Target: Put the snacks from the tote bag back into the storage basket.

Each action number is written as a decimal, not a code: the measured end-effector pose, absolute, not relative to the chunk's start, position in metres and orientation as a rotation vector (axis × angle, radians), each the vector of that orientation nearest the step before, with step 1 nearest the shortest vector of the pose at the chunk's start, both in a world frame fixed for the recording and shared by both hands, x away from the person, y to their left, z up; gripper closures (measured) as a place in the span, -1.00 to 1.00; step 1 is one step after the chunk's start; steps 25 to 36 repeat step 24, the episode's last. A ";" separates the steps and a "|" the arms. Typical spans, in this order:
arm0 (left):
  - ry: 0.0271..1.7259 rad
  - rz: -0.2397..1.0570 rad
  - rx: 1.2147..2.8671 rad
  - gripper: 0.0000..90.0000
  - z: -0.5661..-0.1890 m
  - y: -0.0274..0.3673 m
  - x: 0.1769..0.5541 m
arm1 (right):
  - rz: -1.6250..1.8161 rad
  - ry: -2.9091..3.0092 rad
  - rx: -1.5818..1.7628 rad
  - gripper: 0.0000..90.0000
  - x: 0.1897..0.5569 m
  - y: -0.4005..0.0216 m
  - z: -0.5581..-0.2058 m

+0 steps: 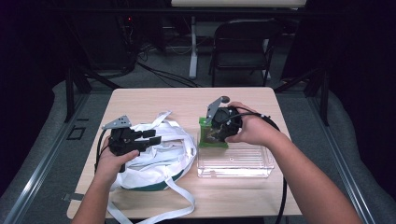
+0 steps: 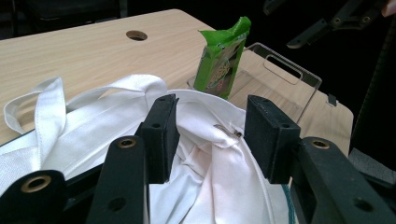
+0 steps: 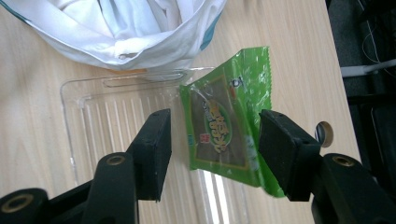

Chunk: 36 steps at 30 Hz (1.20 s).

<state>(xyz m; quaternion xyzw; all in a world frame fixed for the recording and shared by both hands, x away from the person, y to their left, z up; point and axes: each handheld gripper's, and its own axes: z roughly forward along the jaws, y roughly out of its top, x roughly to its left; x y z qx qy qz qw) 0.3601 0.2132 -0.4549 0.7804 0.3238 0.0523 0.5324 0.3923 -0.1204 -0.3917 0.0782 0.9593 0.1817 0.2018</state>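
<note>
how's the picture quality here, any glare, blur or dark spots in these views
High view: dim and soft, the room behind the table nearly black, with highlights on the clear tray. Left gripper view: white bag sharp, green packet fairly clear, upper right corner dark. Right gripper view: evenly lit, slight sheen on the packet, its print readable.

We hold our left tool (image 1: 150, 136) low and level with the left hand (image 1: 113, 159) gripping its body from behind, jaws parted; our right tool (image 1: 212, 132) points down under the right hand (image 1: 252, 128) (wrist bent inward), jaws spread wide, both forearms reaching forward
</note>
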 end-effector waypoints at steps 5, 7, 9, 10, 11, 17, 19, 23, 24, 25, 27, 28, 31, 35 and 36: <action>0.777 0.125 1.864 0.21 -0.456 0.213 0.360 | 0.612 2.657 0.305 0.03 0.379 -0.132 -0.398; 0.783 0.122 1.863 0.21 -0.456 0.213 0.360 | 0.627 2.658 0.331 0.05 0.376 -0.136 -0.402; 0.783 0.126 1.868 0.21 -0.457 0.213 0.361 | 0.668 2.657 0.367 0.07 0.373 -0.140 -0.408; 0.785 0.125 1.870 0.22 -0.457 0.214 0.361 | 0.672 2.656 0.378 0.08 0.371 -0.142 -0.411; 0.784 0.126 1.873 0.23 -0.458 0.214 0.361 | 0.693 2.651 0.384 0.10 0.370 -0.144 -0.415; 0.795 0.128 1.882 0.22 -0.460 0.215 0.363 | 0.793 2.643 0.482 0.18 0.363 -0.154 -0.441; 0.800 0.124 1.883 0.21 -0.460 0.215 0.363 | 0.792 2.645 0.492 0.19 0.360 -0.156 -0.448; 0.808 0.129 1.878 0.20 -0.461 0.216 0.364 | 0.781 2.653 0.491 0.22 0.359 -0.159 -0.451; 0.810 0.130 1.878 0.19 -0.461 0.216 0.364 | 0.786 2.655 0.487 0.22 0.359 -0.159 -0.450; 0.810 0.130 1.878 0.19 -0.461 0.216 0.364 | 0.786 2.655 0.487 0.22 0.359 -0.159 -0.450; 0.810 0.130 1.878 0.19 -0.461 0.216 0.364 | 0.786 2.655 0.487 0.22 0.359 -0.159 -0.450; 0.810 0.130 1.878 0.19 -0.461 0.216 0.364 | 0.786 2.655 0.487 0.22 0.359 -0.159 -0.450; 0.810 0.130 1.878 0.19 -0.461 0.216 0.364 | 0.786 2.655 0.487 0.22 0.359 -0.159 -0.450; 0.810 0.130 1.878 0.19 -0.461 0.216 0.364 | 0.786 2.655 0.487 0.22 0.359 -0.159 -0.450; 0.810 0.130 1.878 0.19 -0.461 0.216 0.364 | 0.786 2.655 0.487 0.22 0.359 -0.159 -0.450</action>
